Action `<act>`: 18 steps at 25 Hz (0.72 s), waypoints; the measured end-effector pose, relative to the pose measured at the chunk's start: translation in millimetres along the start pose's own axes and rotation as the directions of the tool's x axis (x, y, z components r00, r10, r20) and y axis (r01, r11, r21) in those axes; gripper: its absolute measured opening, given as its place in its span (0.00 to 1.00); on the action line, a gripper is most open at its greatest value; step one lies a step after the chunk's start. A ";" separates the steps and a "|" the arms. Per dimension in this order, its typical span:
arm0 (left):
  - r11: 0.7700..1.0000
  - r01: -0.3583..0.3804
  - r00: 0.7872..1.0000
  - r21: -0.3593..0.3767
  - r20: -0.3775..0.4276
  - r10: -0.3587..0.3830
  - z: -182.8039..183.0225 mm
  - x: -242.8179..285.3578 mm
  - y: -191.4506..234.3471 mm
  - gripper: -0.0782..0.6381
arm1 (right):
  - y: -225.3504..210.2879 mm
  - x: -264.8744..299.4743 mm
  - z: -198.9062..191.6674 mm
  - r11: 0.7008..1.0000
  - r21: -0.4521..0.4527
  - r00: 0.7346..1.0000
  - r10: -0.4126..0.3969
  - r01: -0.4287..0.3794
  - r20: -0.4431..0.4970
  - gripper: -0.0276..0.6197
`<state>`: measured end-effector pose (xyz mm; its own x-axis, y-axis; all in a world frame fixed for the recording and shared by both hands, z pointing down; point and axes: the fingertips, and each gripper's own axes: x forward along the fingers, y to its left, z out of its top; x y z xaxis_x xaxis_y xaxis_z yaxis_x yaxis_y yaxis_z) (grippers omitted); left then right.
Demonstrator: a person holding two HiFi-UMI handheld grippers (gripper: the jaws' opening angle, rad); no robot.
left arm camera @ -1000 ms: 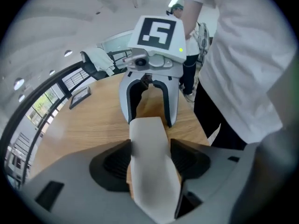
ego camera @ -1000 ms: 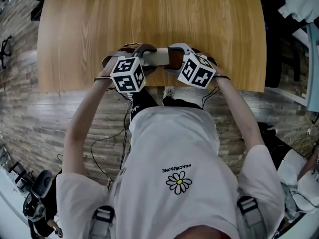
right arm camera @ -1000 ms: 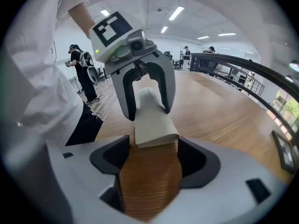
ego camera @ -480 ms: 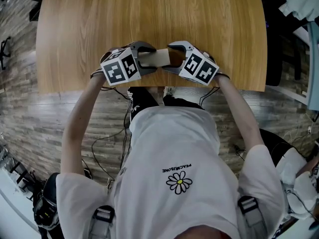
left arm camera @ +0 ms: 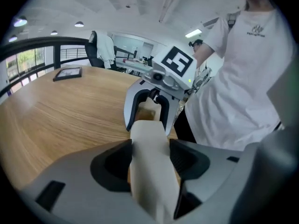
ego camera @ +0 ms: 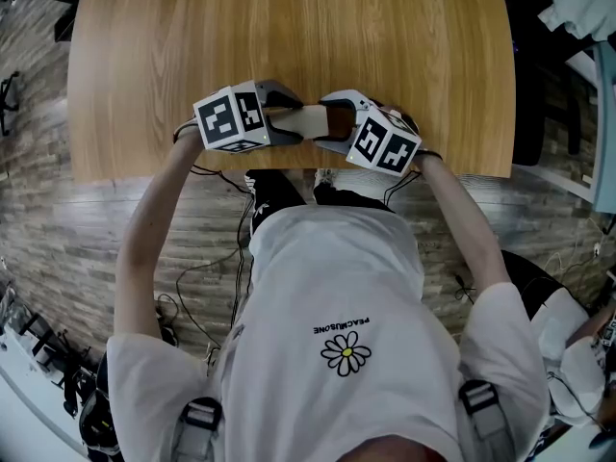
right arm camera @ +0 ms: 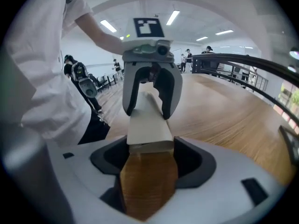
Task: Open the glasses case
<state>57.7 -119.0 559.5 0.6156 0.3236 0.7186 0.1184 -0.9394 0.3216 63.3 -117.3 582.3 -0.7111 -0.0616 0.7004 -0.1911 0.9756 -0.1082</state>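
The glasses case (ego camera: pixel 304 117) is a long cream box with a brown wood-grain end, held just above the wooden table (ego camera: pixel 289 27) near its front edge. My left gripper (ego camera: pixel 287 123) is shut on the cream end, whose cream body (left arm camera: pixel 148 141) fills the gap between its jaws. My right gripper (ego camera: pixel 333 123) faces it from the other side. Its jaws are closing on the brown end (right arm camera: pixel 148 181), which sits pressed between them. Each gripper sees the other across the case: the right gripper (left arm camera: pixel 148 104) and the left gripper (right arm camera: pixel 149 90).
A dark flat tablet (left arm camera: pixel 67 73) lies at the table's far edge. The person's torso (ego camera: pixel 337 287) stands close against the front edge. A railing (right arm camera: pixel 243 62) curves around the table. Clothes and furniture (ego camera: pixel 577 27) crowd the right side.
The left gripper has rolled about its own line, so its marker cube shows other faces. The case stays held between both grippers, and the right gripper has barely moved.
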 end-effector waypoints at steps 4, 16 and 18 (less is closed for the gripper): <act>0.993 0.079 0.997 -0.088 0.012 -0.079 0.7 -3.2 2.8 0.48 | 1.0 3.5 -2.8 0.997 -0.074 0.999 -0.022 0.020 -0.029 0.53; 0.986 0.108 0.994 -0.128 0.001 -0.109 9.7 -9.0 17.4 0.49 | -4.3 0.3 -8.8 0.996 0.005 0.996 -0.089 0.089 -0.013 0.56; 0.989 0.099 0.995 -0.111 -0.012 -0.101 11.3 -9.1 18.7 0.49 | -5.0 -0.5 -9.6 0.994 0.018 0.994 -0.110 0.110 -0.008 0.56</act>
<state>63.0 -140.8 552.0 0.5913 0.4181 0.6896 0.0920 -0.8845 0.4574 71.1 -120.2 589.2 -0.6803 -0.1666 0.7138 -0.2803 0.9589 -0.0434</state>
